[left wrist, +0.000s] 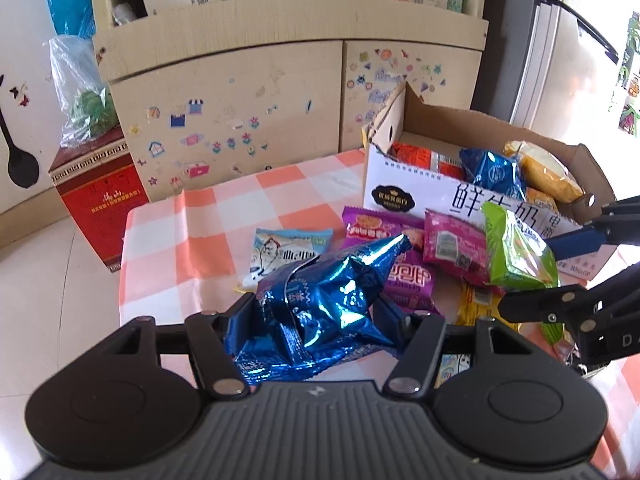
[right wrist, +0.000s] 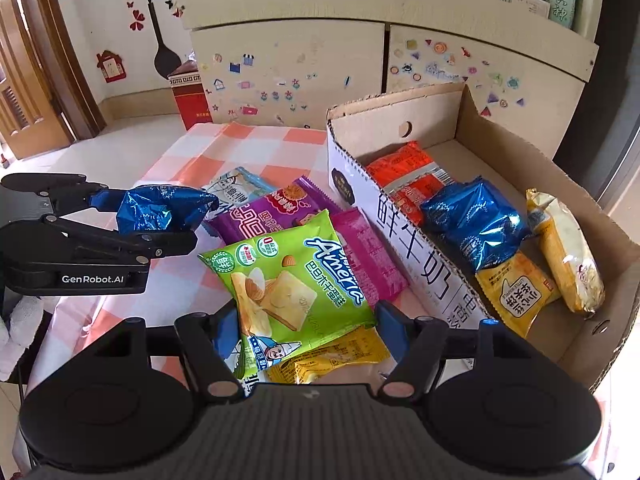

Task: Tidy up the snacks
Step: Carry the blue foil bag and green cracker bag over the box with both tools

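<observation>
Checked orange-and-white cloth covers your bench (right wrist: 192, 152), and its far left half lies bare, giving you open room there. To the right, the cardboard box (right wrist: 440, 108) stands open-topped, its near white wall (right wrist: 404, 240) bordering the loose pile; its right end still has bare floor. Inside lie an orange packet (right wrist: 404, 176), a blue foil packet (right wrist: 472, 220) and two yellow ones.

Your left claw (left wrist: 316, 312) is clamped on a crumpled blue foil snack (left wrist: 320, 300), lifted above the bench, its long axis pointing away toward the box. Your right claw (right wrist: 304, 320) is closed on the green chip packet (right wrist: 288, 284), which tilts over the pile with its long axis running left to right between the fingers. Purple (right wrist: 272, 208), magenta (right wrist: 364, 256) and pale blue packets (left wrist: 288, 252) crowd the bench between both claws and the box wall.
</observation>
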Demonstrator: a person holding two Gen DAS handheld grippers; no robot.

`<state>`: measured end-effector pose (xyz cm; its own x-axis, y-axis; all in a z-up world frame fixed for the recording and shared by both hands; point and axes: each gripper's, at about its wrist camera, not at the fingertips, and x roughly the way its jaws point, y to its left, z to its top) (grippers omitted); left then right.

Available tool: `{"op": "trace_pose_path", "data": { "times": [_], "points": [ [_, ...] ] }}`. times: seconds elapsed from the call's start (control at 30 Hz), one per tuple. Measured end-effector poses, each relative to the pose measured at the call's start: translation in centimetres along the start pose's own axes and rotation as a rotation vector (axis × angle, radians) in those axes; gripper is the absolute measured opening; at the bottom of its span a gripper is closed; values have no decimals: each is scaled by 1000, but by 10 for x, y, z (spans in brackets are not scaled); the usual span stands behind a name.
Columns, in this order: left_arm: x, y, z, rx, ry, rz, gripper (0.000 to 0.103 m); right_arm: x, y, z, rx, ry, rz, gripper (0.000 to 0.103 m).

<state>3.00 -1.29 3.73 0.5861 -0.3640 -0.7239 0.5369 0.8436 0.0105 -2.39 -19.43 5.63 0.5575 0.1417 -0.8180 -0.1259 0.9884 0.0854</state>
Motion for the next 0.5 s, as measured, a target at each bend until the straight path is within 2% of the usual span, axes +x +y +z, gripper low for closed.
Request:
{"op": "trace_pose_path", "data": {
  "times": [0.5],
  "points": [
    [-12, -10, 20, -33, -95, -9, 63, -21, -9, 11, 19, -80, -27, 75]
  ]
}}
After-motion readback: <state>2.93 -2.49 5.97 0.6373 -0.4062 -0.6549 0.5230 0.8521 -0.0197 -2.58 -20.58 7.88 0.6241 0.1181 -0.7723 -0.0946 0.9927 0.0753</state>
